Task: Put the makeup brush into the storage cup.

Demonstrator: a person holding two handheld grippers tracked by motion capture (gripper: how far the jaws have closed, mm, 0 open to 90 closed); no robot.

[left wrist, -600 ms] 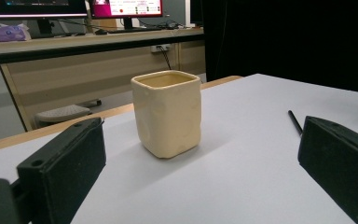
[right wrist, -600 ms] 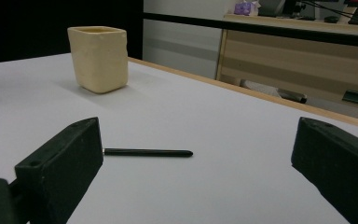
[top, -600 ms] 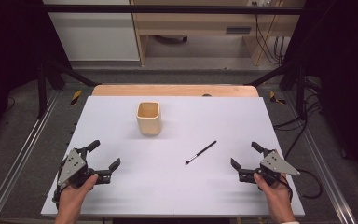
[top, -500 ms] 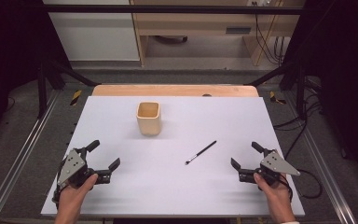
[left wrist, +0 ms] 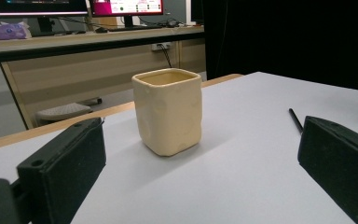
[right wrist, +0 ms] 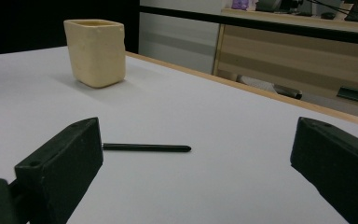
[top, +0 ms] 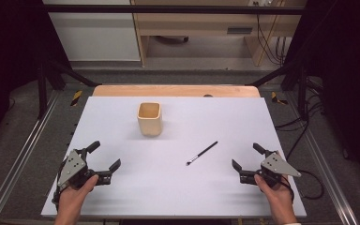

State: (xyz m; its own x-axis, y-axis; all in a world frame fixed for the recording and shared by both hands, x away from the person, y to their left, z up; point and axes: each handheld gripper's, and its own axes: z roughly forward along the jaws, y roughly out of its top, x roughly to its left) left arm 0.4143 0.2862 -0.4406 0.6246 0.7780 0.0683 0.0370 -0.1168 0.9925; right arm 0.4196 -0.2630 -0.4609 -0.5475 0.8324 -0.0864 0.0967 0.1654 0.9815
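Broad, matte, pale grey-white worktop (top: 178,187) with a strip of light wood along the far edge. Upright toward the far middle, well apart from both hands: cream cup (top: 149,118), squarish with rounded corners. Seen close from the left gripper view — walls faintly dented and uneven, dull unglazed-looking surface, rim slightly wavy; from the high view, just a smooth square mouth. Lying flat, right of centre, between cup and right gripper: thin black brush (top: 202,153), a slim straight stick, pale tip at the near end in the high view; that tip hidden behind a jaw in the right gripper view. Left gripper (top: 105,158) at the near left corner — jaws wide, nothing between them. Right gripper (top: 247,157) at the near right, jaws likewise spread wide and empty, near the brush but apart from it.
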